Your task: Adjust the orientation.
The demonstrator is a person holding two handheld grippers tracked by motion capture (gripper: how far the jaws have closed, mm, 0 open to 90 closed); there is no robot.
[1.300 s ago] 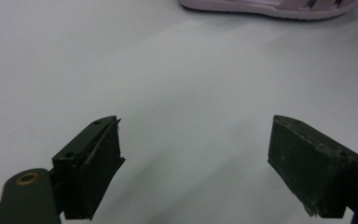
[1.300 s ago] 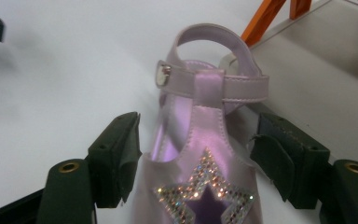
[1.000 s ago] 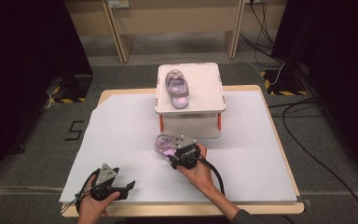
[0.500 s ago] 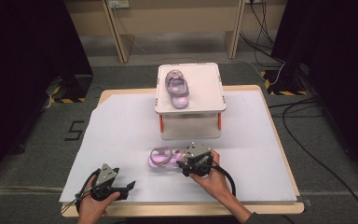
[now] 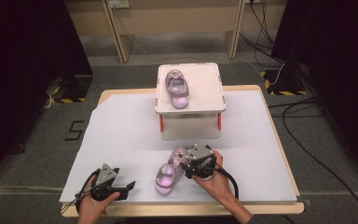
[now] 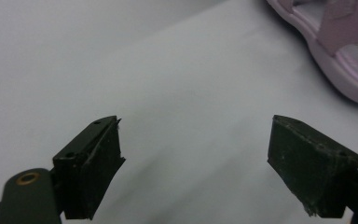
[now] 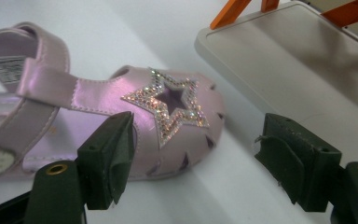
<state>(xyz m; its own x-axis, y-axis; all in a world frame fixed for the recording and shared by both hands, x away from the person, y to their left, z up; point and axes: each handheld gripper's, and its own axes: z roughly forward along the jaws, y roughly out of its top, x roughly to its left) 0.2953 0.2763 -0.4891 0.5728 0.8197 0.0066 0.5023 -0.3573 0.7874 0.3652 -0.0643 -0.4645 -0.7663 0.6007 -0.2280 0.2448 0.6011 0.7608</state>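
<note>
A pink child's sandal (image 5: 168, 171) with a glittery star on its toe (image 7: 168, 100) lies on the white table sheet near the front edge. My right gripper (image 5: 184, 164) stands open at its toe end; in the right gripper view the toe sits just behind the left jaw and the right jaw is well clear. A second matching sandal (image 5: 177, 87) rests on top of the white stand (image 5: 207, 88). At the front left, my left gripper (image 5: 127, 187) is open and holds nothing, with the sandal's sole edge (image 6: 340, 51) off to its far right.
The stand has orange legs (image 5: 161, 123) and a pale lower tray (image 7: 303, 70) close to my right gripper's right jaw. The white sheet (image 5: 121, 135) covers a wooden table. Cables (image 5: 303, 121) trail on the floor to the right.
The sandal on the table has come from near the stand toward the front edge and turned, together with the right hand and gripper. The left gripper has stayed put.
</note>
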